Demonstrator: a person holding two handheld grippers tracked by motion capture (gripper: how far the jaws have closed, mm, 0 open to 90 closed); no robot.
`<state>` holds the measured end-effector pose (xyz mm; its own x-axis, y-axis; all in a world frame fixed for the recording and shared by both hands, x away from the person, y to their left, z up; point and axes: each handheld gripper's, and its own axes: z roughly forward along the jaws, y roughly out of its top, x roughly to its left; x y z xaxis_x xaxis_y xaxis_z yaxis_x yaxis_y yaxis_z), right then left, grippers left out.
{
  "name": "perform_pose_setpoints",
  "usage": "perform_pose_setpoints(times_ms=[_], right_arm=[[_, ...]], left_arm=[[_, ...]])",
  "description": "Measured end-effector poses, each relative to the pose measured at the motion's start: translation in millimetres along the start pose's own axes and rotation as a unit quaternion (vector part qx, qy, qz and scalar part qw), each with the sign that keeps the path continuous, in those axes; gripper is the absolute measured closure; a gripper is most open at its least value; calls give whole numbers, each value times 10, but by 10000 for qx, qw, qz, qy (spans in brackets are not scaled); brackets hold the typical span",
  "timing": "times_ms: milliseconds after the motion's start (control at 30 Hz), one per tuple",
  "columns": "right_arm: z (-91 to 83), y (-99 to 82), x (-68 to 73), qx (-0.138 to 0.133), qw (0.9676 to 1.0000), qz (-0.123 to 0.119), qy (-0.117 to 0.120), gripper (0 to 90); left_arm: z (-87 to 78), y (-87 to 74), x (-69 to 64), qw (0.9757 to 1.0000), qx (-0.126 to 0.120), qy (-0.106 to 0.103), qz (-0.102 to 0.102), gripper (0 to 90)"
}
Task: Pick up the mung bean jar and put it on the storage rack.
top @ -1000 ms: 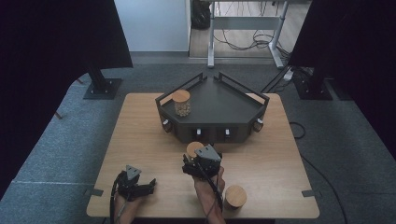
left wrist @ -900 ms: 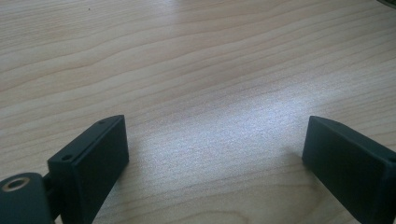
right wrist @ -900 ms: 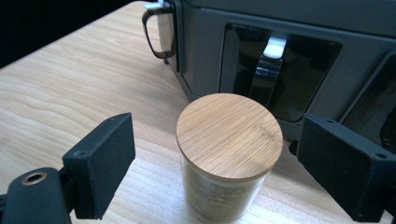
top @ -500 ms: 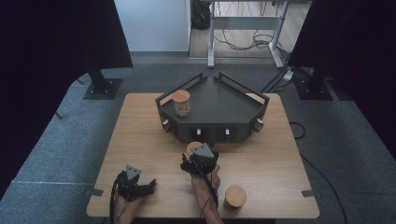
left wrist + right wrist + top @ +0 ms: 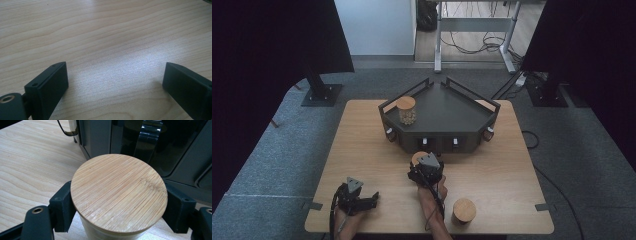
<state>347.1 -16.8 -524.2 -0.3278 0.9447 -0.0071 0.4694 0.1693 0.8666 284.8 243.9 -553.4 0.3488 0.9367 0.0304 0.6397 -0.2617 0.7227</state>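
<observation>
A glass jar with a round bamboo lid (image 5: 118,195) stands on the wooden table right in front of the black angular stand (image 5: 452,112). My right gripper (image 5: 120,207) has just closed its jaws on it; the black pads (image 5: 61,206) press against the jar's sides under the lid. From above, the right gripper (image 5: 422,165) covers most of that jar (image 5: 415,157). My left gripper (image 5: 371,200) rests low at the table's near left, open, with bare wood between its jaws (image 5: 115,82).
A second lidded jar (image 5: 406,110) with pale contents stands on the stand's left side. A third jar (image 5: 463,210) stands near the table's front edge, right of my right forearm. The stand's dark front wall (image 5: 150,145) rises just behind the gripped jar.
My right gripper has moved forward and down over the jar, and its jaws have closed on it. The left gripper has stayed where it was.
</observation>
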Motion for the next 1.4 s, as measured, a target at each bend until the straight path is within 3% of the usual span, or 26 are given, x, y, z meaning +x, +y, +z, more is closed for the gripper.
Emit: perform_pose_setpoints(times_ms=[400,667,1200,1400], right_arm=[[-86,-1,-26,48,9999,21,99,237],[-214,53,-7,16,9996,-146,228,236],[-591,360,-83,-65,9977,-369,567,236],[-646,493,-145,22,9959,-505,753,236]], left_arm=[[-3,0,4,10000,-7,6,4,75],[-2,2,6,10000,-4,2,17,75],[-1,1,5,10000,-14,-12,5,74],[1,2,5,10000,-13,-15,7,73]])
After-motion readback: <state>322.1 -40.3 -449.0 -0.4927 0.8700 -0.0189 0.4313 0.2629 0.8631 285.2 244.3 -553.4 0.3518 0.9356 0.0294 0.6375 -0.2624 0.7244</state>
